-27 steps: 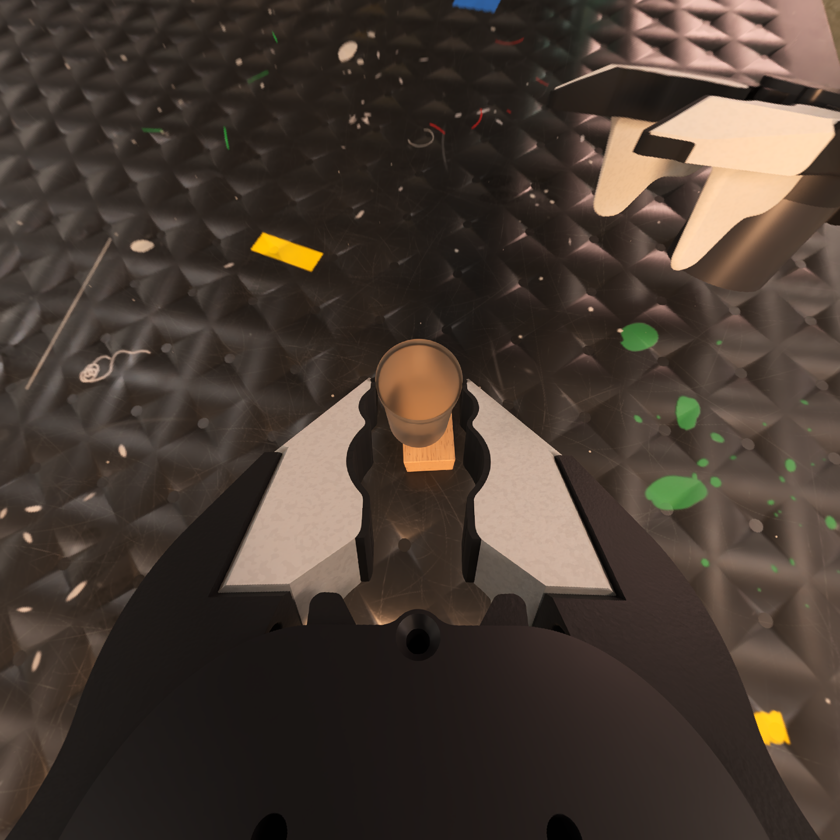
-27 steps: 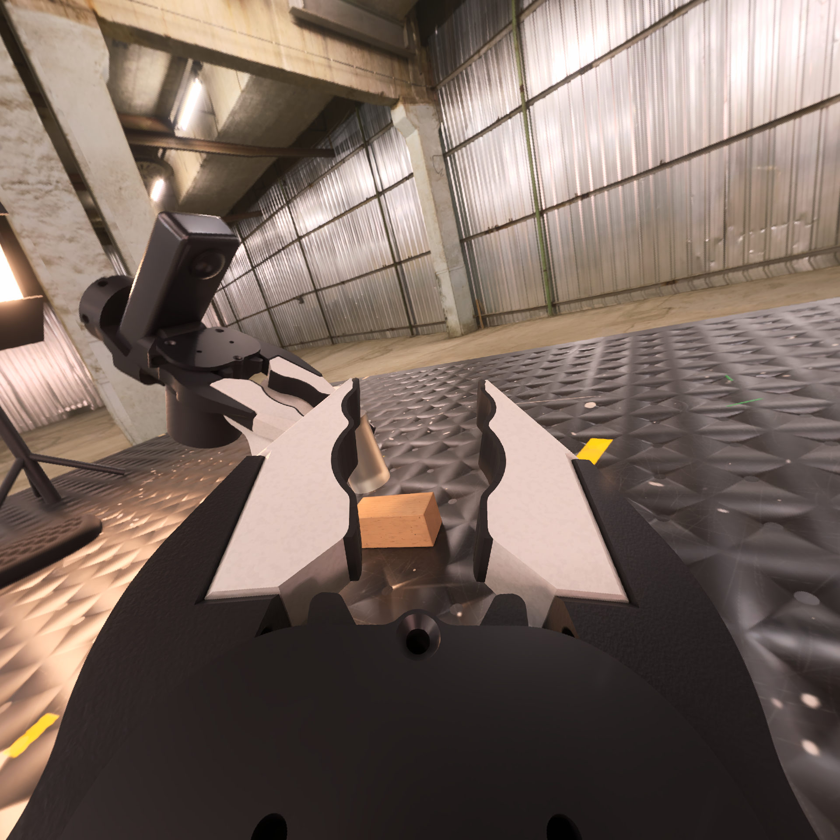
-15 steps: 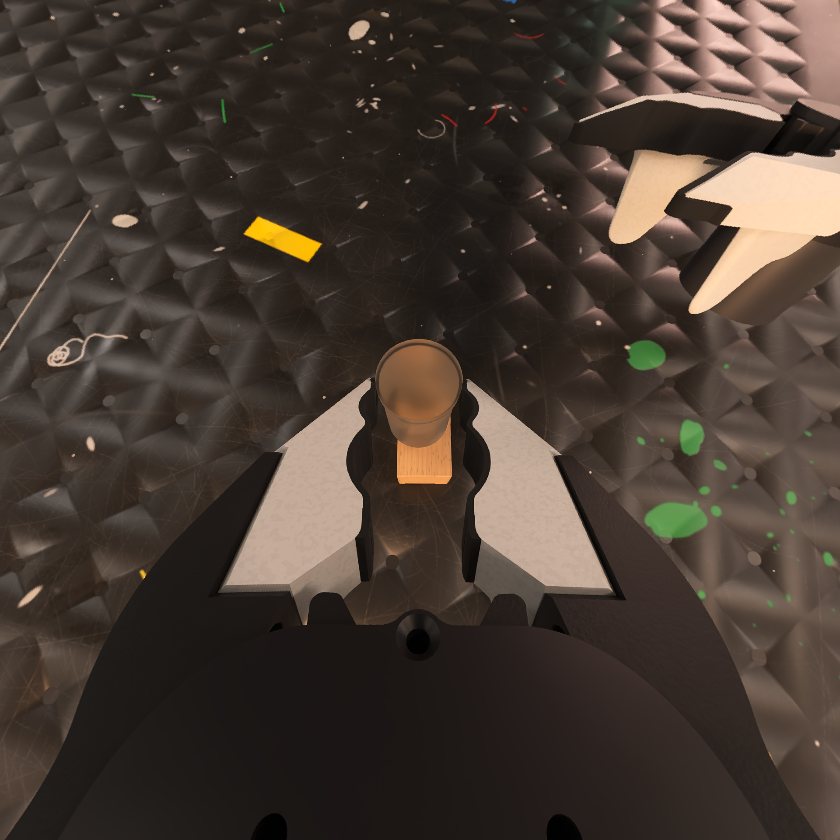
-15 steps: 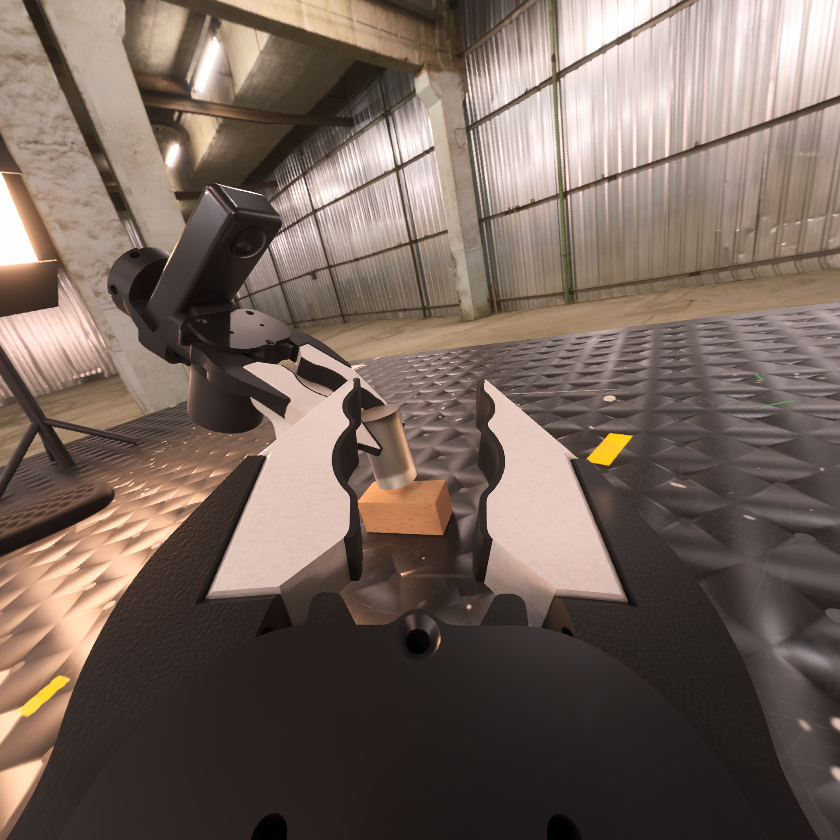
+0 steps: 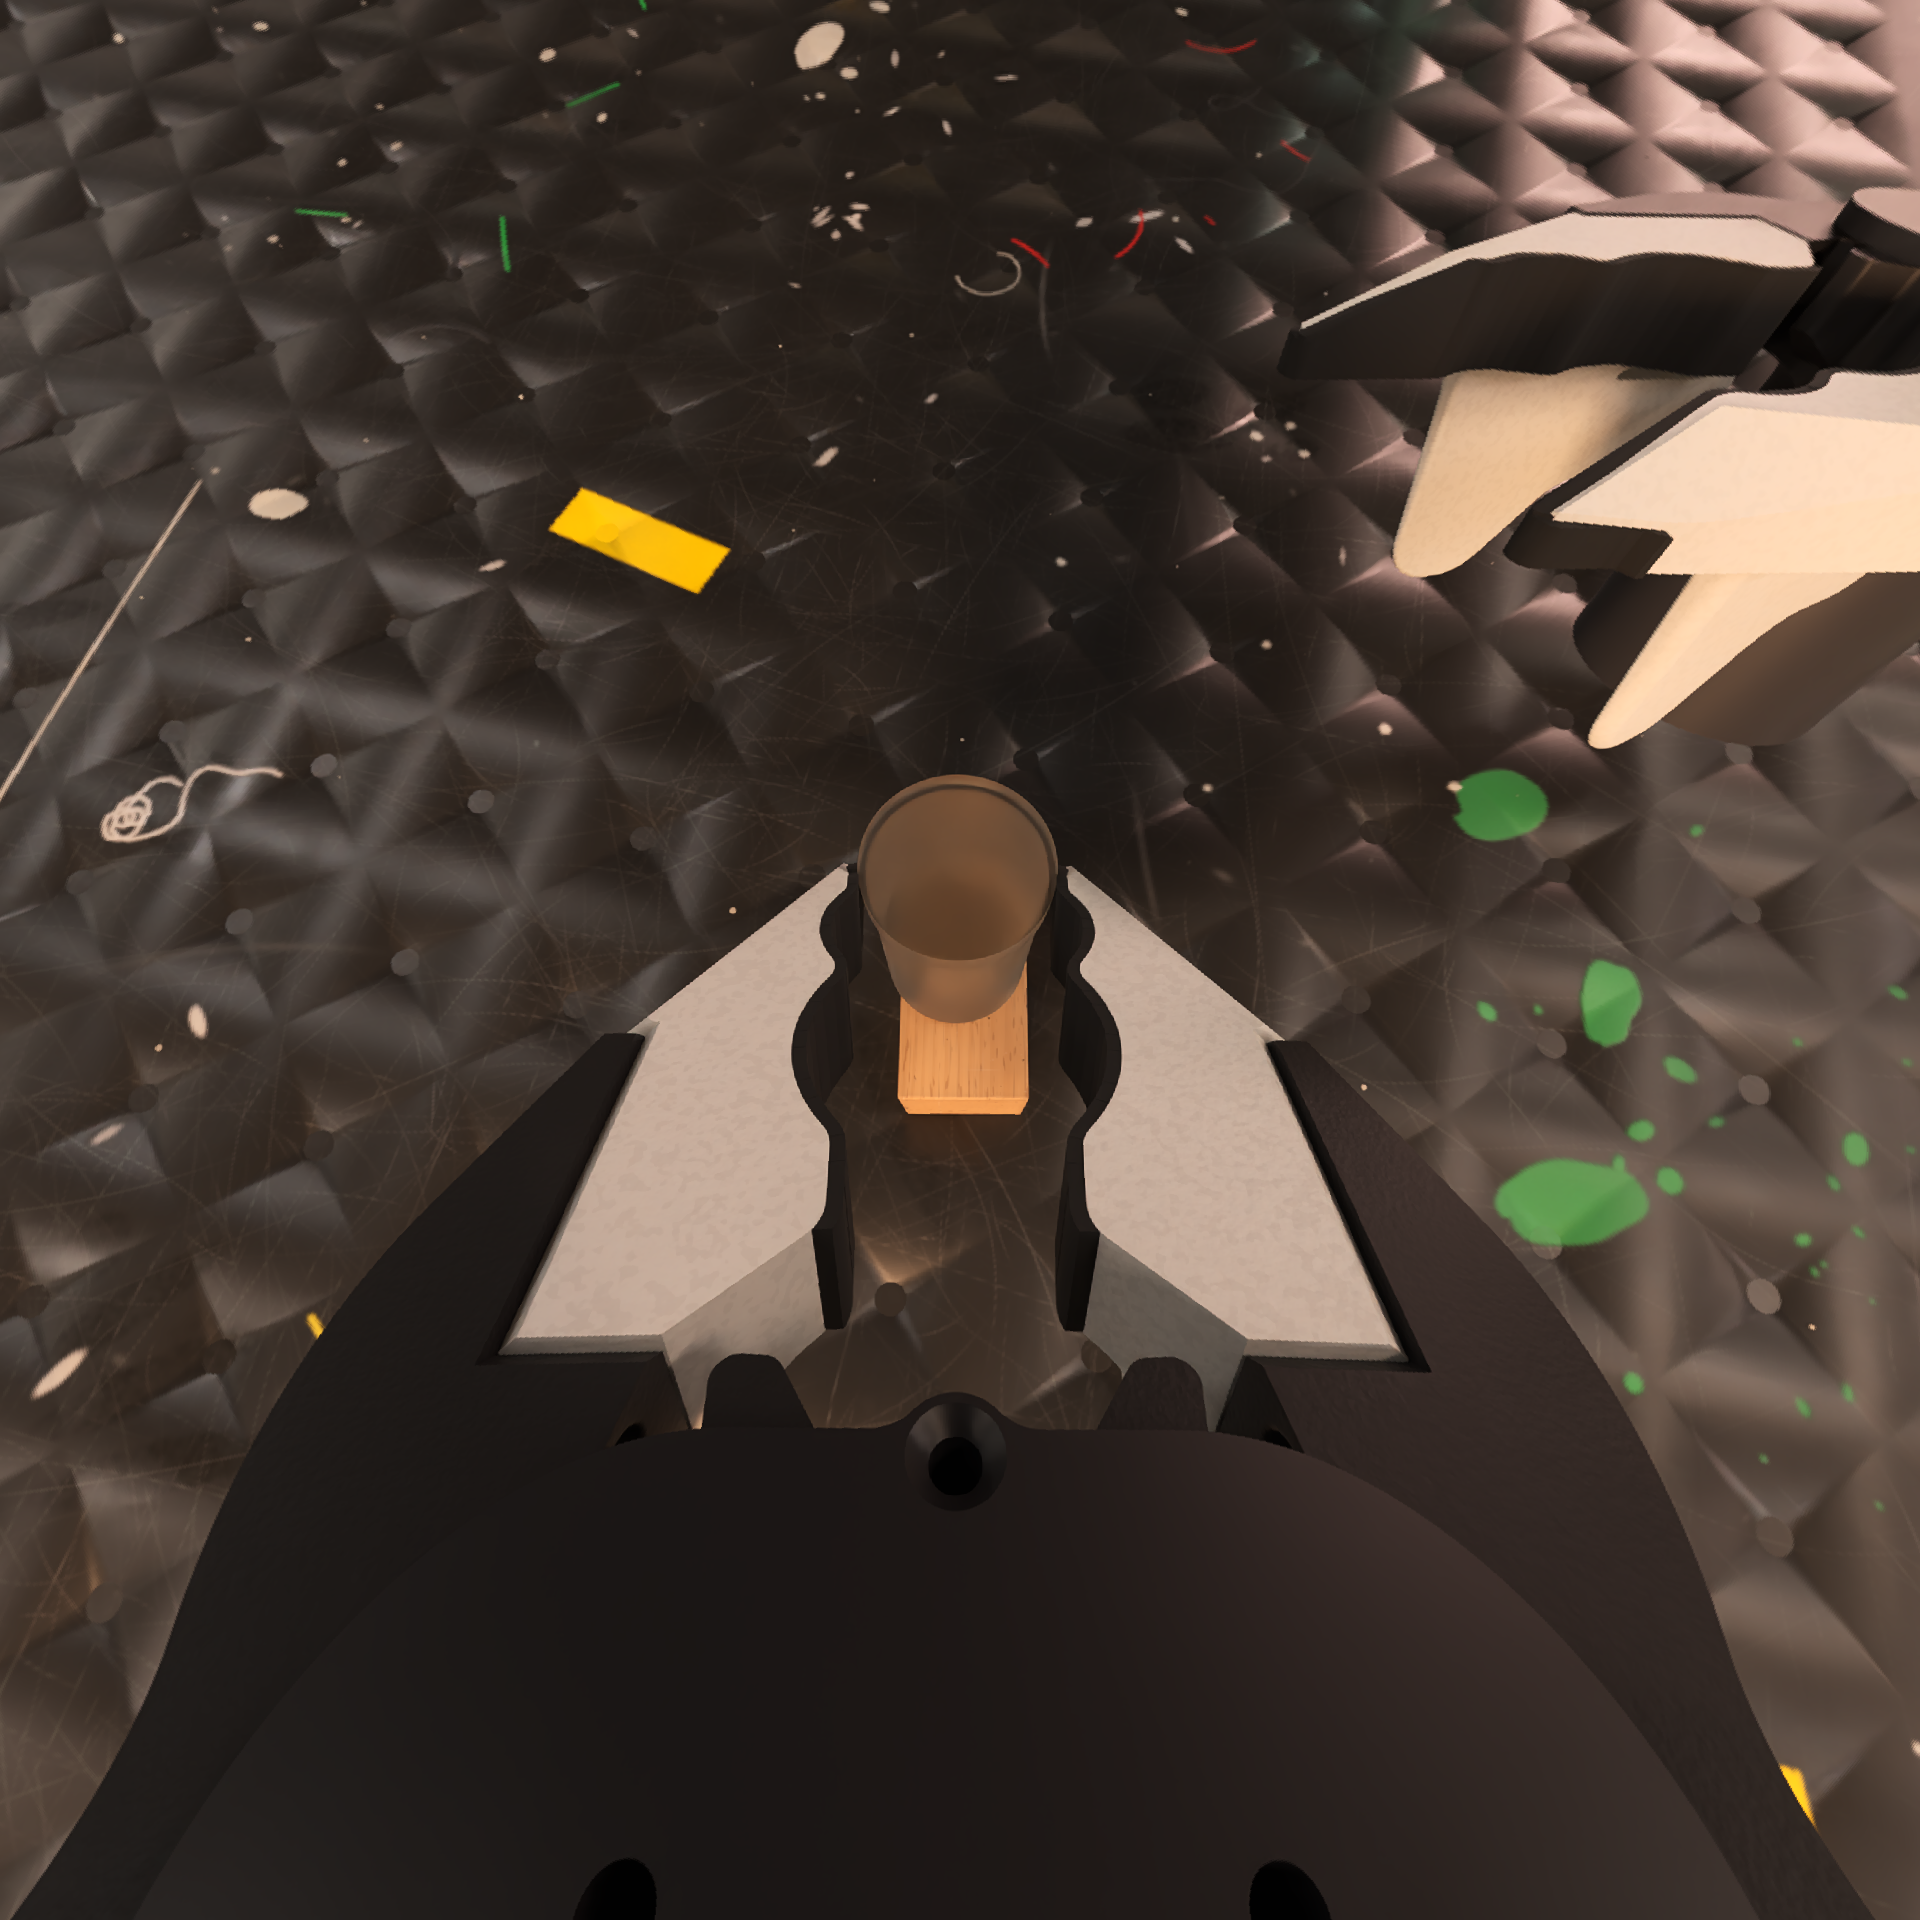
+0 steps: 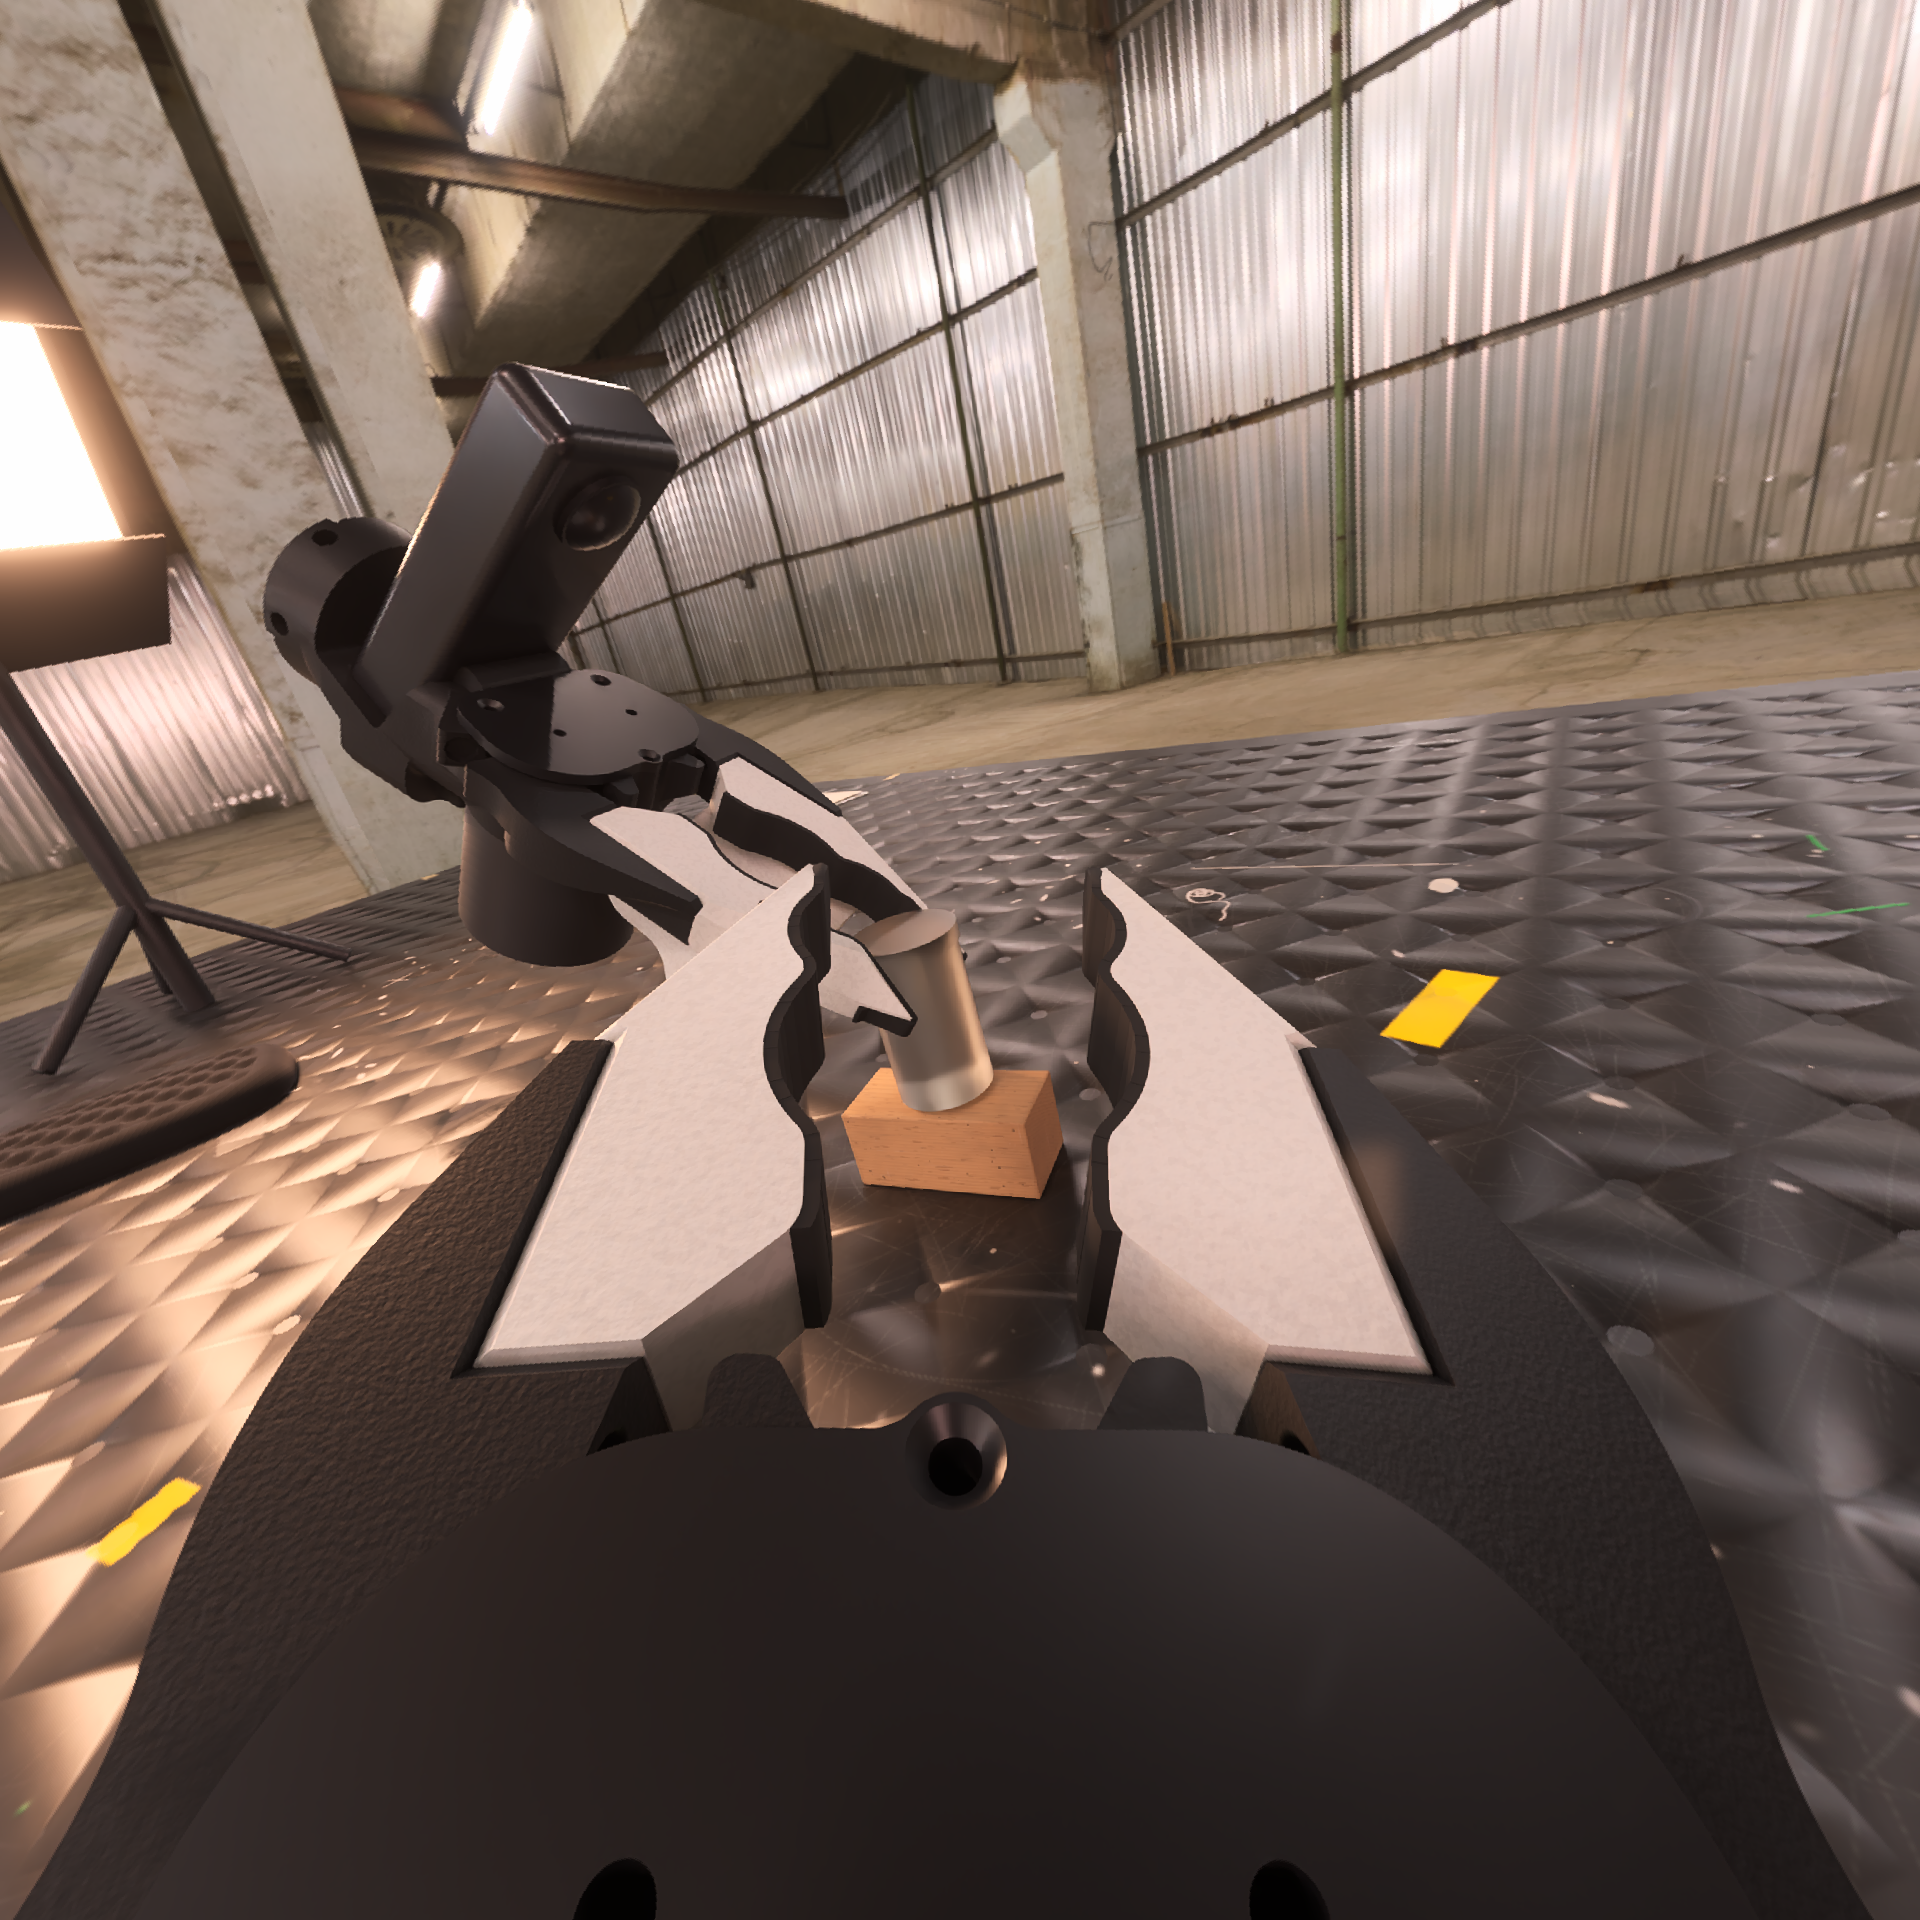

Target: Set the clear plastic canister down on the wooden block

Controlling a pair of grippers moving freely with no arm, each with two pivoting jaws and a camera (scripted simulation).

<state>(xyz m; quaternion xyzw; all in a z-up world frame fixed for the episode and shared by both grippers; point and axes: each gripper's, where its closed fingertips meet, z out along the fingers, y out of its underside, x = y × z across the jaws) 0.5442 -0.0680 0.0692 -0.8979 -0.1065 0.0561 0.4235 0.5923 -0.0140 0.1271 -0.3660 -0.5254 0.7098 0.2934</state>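
The clear plastic canister is gripped between the fingertips of my left gripper. It hangs tilted, with its base at the top face of the wooden block. The block lies on the dark studded table. In the right wrist view the canister leans left over the block, with the left gripper behind it. I cannot tell whether the base rests on the wood. My right gripper is open and empty, its fingers short of the block on either side. It also shows in the left wrist view.
A yellow tape strip and green paint splashes mark the table. A lamp stand with a dark base is at the left. Another yellow strip lies to the right. The table's far edge is beyond.
My left gripper has brought the canister down and over the block. My right gripper has drawn back from the block and tilted down, staying open.
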